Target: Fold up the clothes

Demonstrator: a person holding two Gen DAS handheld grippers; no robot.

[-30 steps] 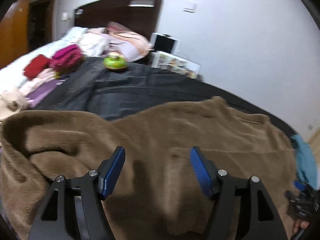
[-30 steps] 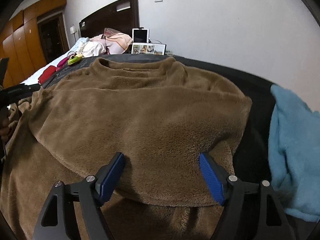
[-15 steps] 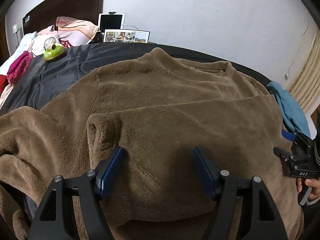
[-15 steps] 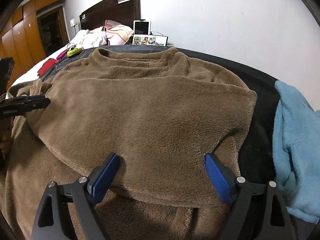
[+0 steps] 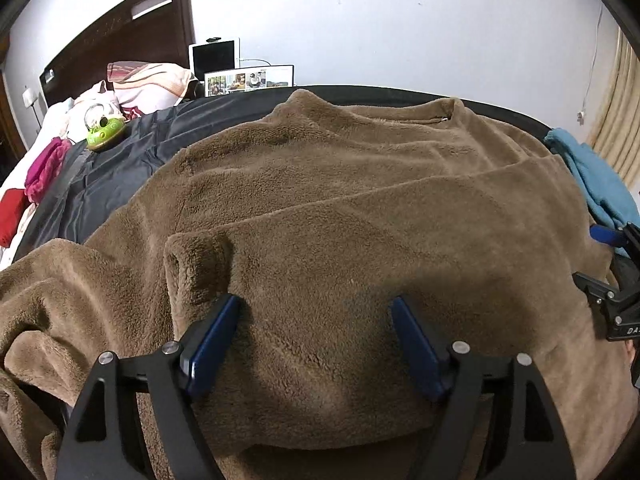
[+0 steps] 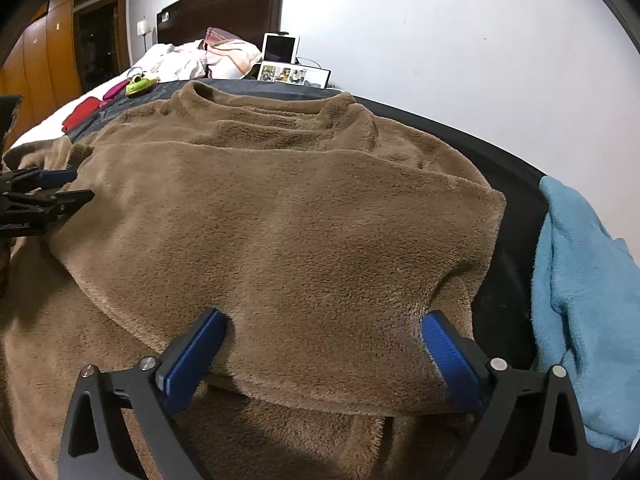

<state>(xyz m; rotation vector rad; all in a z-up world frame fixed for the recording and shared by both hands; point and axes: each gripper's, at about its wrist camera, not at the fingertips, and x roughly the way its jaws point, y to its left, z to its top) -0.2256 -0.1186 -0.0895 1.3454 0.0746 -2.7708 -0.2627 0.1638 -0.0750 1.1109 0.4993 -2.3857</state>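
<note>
Now we hold both grippers over the brown fleece top [image 5: 340, 216] on the bed [image 5: 120, 172]. Our left gripper [image 5: 316, 340] and right gripper [image 6: 320, 344] have just been opening; their jaws stand released, fleece lying loose between them.

Home bedroom: bed [image 5: 120, 168], wooden headboard [image 5: 120, 44], pillows [image 5: 148, 84], wardrobe [image 6: 52, 52].

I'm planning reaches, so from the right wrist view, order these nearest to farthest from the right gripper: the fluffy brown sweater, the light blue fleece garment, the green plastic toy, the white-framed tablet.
1. Fluffy brown sweater, directly under the open right gripper.
2. Light blue fleece garment, to its right.
3. Green plastic toy, far left on the dark bedcover.
4. White-framed tablet, against the far wall.
</note>
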